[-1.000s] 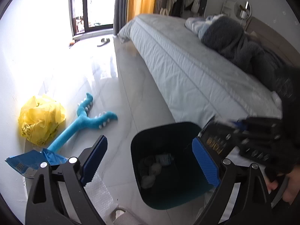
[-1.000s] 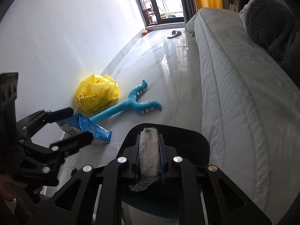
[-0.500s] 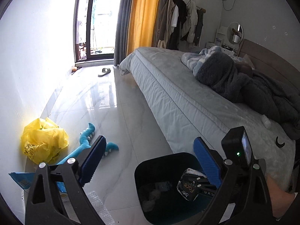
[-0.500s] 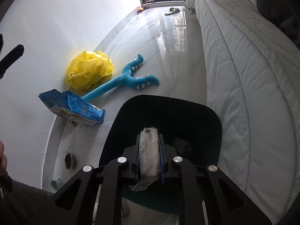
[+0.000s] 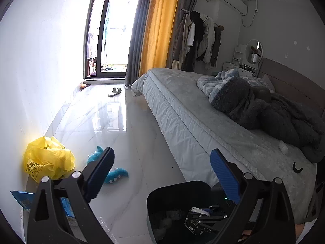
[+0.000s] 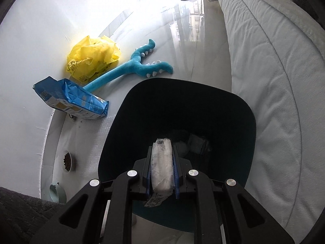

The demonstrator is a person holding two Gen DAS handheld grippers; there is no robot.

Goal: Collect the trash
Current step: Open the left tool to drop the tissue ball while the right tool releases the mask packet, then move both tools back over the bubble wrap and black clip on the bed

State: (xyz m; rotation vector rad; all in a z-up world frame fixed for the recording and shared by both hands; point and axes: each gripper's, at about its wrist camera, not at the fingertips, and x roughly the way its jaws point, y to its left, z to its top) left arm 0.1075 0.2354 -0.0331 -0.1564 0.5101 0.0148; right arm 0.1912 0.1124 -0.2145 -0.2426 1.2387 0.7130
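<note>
My right gripper (image 6: 162, 158) pinches a clear plastic wrapper (image 6: 162, 164) over the dark bin (image 6: 239, 122), which holds crumpled trash (image 6: 198, 142); my left gripper (image 5: 162, 174) gapes empty.

Little writing is being shown legibly. On the black casing of the right hand-held gripper (image 5: 205, 216), seen from the left wrist inside the dark bin, pale lettering resembling "Face" is being displayed upside down, with smaller characters beside it that cannot be made out. Dark printed characters are being carried on the crumpled yellow plastic bag (image 6: 92, 58), too creased to be read. Print and a white label panel are being shown on the blue foil pouch (image 6: 71, 97), but no word can be told.
</note>
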